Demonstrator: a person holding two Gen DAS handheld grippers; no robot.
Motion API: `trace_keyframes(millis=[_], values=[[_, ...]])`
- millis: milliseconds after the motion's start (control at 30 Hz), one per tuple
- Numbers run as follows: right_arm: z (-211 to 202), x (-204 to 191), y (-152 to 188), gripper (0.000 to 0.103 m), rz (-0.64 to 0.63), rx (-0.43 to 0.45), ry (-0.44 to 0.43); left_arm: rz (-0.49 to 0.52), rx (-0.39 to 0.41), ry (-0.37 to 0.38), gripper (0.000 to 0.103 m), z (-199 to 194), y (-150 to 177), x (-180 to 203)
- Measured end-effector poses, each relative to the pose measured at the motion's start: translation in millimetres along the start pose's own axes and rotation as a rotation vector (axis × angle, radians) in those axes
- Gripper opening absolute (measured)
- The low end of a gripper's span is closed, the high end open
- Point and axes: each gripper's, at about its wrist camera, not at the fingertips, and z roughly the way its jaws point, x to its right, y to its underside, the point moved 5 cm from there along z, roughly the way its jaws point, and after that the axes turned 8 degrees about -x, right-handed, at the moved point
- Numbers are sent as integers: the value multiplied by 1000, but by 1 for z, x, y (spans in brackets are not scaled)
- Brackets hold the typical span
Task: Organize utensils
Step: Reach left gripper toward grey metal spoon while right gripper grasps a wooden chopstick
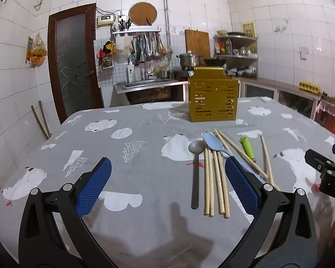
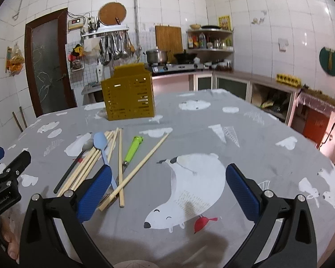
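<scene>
A yellow slotted utensil holder (image 1: 213, 93) stands upright at the far side of the table; it also shows in the right wrist view (image 2: 129, 92). In front of it lie several wooden chopsticks (image 1: 214, 178) (image 2: 120, 158), a grey spoon (image 1: 195, 167) (image 2: 74, 165), a light blue spoon (image 1: 213, 143) (image 2: 101, 145) and a green-handled knife (image 1: 246, 146) (image 2: 132, 148). My left gripper (image 1: 167, 181) is open and empty, low over the cloth just left of the utensils. My right gripper (image 2: 167, 187) is open and empty, to the right of the utensils.
The table carries a grey cloth with polar bears (image 2: 189, 185). Behind it are a sink with hanging tools (image 1: 145, 51), a stove with pots (image 2: 167, 60), shelves and a brown door (image 1: 73, 62). The other gripper shows at the edge of each view (image 1: 326, 172) (image 2: 4, 178).
</scene>
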Motion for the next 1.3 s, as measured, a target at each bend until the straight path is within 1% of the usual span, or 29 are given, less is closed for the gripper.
trace_keyframes(millis=[100, 167, 200, 300, 333, 400, 467, 500, 567, 700, 767, 867, 1100, 1167, 1200, 1267, 1300], values=[[2, -2, -10, 100, -11, 11, 4, 14, -7, -13, 98, 6, -9, -2], [4, -7, -22, 100, -48, 36, 21, 7, -18, 9, 98, 11, -19, -4], [7, -8, -27, 100, -63, 35, 25, 0, -31, 31, 98, 17, -25, -5], [25, -11, -45, 100, -90, -6, 26, 0, -62, 70, 98, 32, -39, -7], [30, -12, -49, 100, -92, -19, 30, 7, -86, 86, 98, 40, -45, -6], [43, -12, -58, 100, -92, -45, 52, 11, -116, 101, 98, 56, -56, -5], [53, -13, -63, 100, -86, -63, 47, 17, -131, 128, 98, 68, -65, -2], [60, -14, -66, 100, -87, -76, 63, 30, -137, 135, 98, 76, -71, 1], [75, -15, -70, 100, -100, -114, 113, 50, -140, 129, 98, 87, -78, 5], [96, -11, -79, 100, -80, -186, 137, 78, -165, 99, 98, 112, -87, 14], [108, -8, -85, 100, -62, -206, 161, 59, -187, 101, 98, 122, -87, 13], [124, -7, -86, 100, -31, -239, 172, 21, -255, 115, 98, 140, -82, 11], [162, -9, -70, 98, -12, -319, 187, 1, -393, 143, 98, 171, -54, 9], [170, -7, -64, 89, 3, -346, 172, 7, -423, 146, 98, 178, -45, 8], [173, -6, -62, 87, 8, -361, 161, 13, -435, 145, 98, 180, -42, 9], [178, -6, -57, 76, 17, -385, 147, 25, -461, 146, 97, 184, -35, 11], [180, -6, -55, 74, 18, -393, 140, 27, -469, 146, 96, 186, -33, 12]])
